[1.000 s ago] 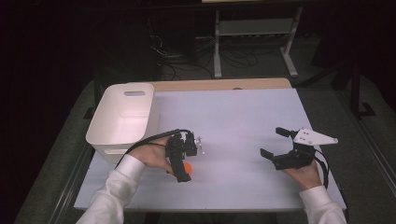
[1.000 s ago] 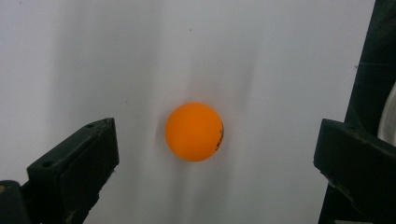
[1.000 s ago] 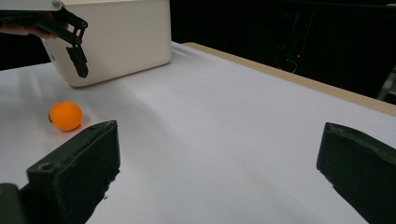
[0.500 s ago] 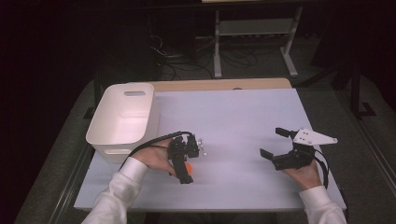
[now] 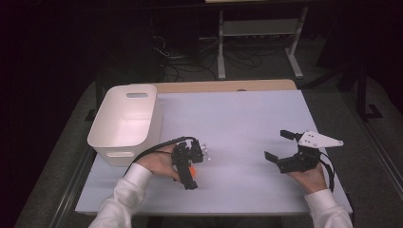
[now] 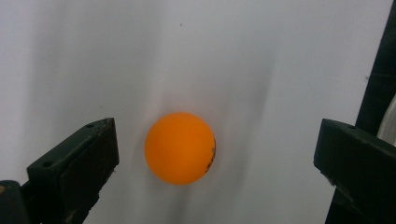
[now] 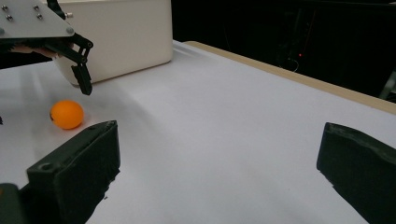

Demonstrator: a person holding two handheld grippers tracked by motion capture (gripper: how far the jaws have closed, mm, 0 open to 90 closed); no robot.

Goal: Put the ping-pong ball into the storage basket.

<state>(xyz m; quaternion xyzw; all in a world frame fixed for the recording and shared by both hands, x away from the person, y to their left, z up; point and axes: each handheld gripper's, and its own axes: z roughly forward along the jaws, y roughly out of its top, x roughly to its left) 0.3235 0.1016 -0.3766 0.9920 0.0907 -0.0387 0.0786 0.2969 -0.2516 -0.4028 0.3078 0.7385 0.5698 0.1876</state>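
Since a second ago the left gripper (image 5: pixel 188 173) has shifted slightly toward the person, its jaws pointing down over the orange ball (image 6: pixel 180 147). Its jaws are spread wide, and the ball lies on the white table (image 5: pixel 247 123) between them, touching neither, nearer one jaw. Off to its far side stands the white bin (image 5: pixel 124 124). Well apart, the right gripper (image 5: pixel 280 146) hovers with jaws spread, holding nothing.
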